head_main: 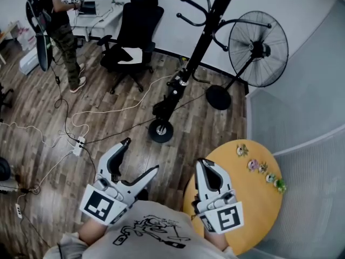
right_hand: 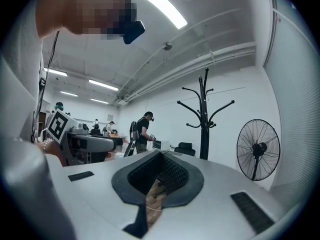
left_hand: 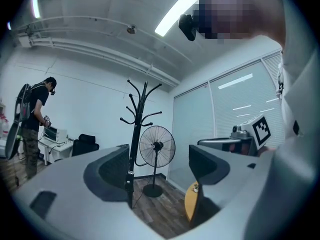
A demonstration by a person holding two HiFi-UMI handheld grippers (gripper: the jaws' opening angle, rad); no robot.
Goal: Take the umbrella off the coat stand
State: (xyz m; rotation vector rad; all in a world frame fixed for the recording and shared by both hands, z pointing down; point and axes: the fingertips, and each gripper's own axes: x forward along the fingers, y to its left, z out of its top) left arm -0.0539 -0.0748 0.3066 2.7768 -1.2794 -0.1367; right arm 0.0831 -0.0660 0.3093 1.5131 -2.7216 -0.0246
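- Two grippers are held level over the wood floor, both well apart from the coat stand [head_main: 206, 39]
- Left gripper [head_main: 141, 155]: jaws spread wide with nothing between them; its own view frames the stand's pole and the pedestal fan [left_hand: 157, 146] in the gap
- Right gripper [head_main: 202, 162]: jaws drawn together, only a thin slit left, empty; it hangs above the edge of the round wooden table [head_main: 264, 215], which carries small figurines [head_main: 259, 166]
- Umbrella: a thicker dark length [head_main: 171, 93] low on the stand's pole is possibly it; too small to be sure
- Beyond the stand: a black office chair [head_main: 132, 31]; a person [head_main: 58, 23] at a desk
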